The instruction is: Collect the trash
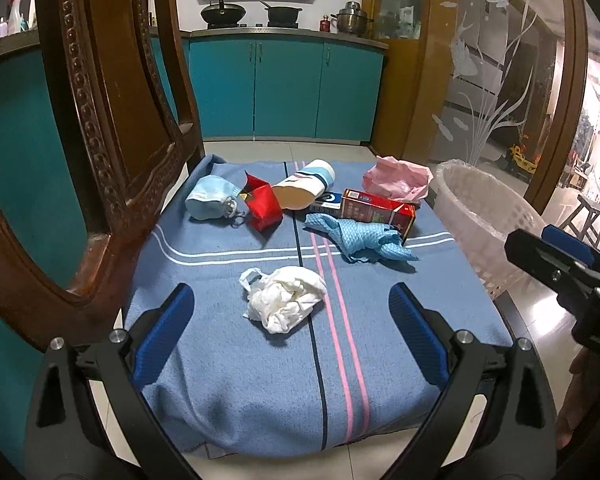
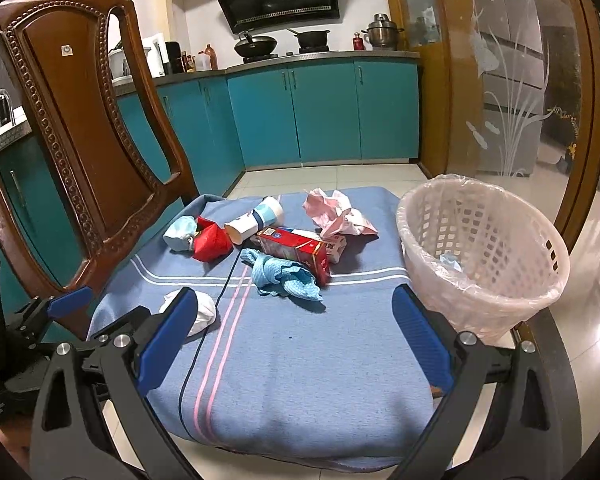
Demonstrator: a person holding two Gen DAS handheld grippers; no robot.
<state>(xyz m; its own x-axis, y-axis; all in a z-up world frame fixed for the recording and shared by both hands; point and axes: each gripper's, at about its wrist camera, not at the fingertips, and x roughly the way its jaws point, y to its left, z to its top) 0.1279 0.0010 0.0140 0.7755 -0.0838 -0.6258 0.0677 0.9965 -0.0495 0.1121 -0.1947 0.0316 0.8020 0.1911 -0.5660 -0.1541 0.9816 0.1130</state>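
Trash lies scattered on a blue striped towel [image 1: 236, 392] spread over a chair seat, and every place below is given from that towel. Both grippers hover above its near edge, the left gripper [image 1: 290, 312] and the right gripper [image 2: 296, 316] each spread wide and holding nothing. Nearest, a crumpled white tissue [image 1: 286, 304] rests on the towel's middle, just ahead of and between the left gripper's blue pads; in the right wrist view it is partly hidden behind that gripper's left finger. Farther in, a wadded blue cloth [image 1: 360, 240] sits right of the pink stripes, ahead of the right gripper and apart from it. Touching it from behind is a red carton [image 1: 376, 210] lying on its side. Left of centre, a red wrapper [image 1: 262, 204] lies beside a light blue face mask [image 1: 212, 200], the mask nearest the wooden chair back [image 2: 80, 128]. A paper cup [image 1: 304, 188] lies tipped over between the wrapper and the carton. At the towel's far right corner sits a crumpled pink paper [image 1: 396, 182]. Just off the towel's right edge stands a pink basket [image 2: 496, 256] lined with a clear bag, a blue scrap inside it.
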